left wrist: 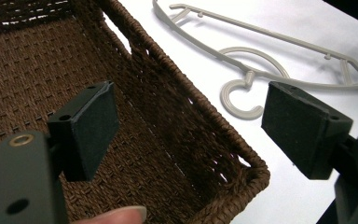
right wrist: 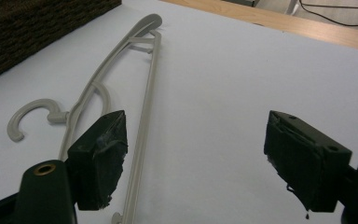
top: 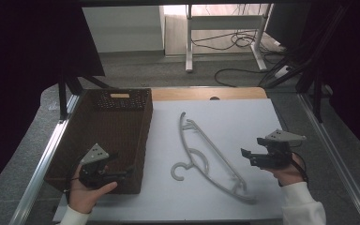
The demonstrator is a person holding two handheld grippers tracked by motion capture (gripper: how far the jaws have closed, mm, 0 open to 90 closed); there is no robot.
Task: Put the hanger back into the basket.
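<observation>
right claw (top: 253,157): released, jaws wide, nothing between them, near the surface's right edge
left claw (top: 117,171): released, over the basket (top: 122,101) at the left edge
hanger (top: 211,154): flat mid-surface, long axis far-left to near-right
nearer: right claw, hanger toward its left

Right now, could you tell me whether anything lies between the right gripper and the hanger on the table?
Nothing visible does. The right gripper hangs open just right of the grey hanger, with bare white table between them. The brown basket stands on the hanger's far side, beside the left gripper.
</observation>
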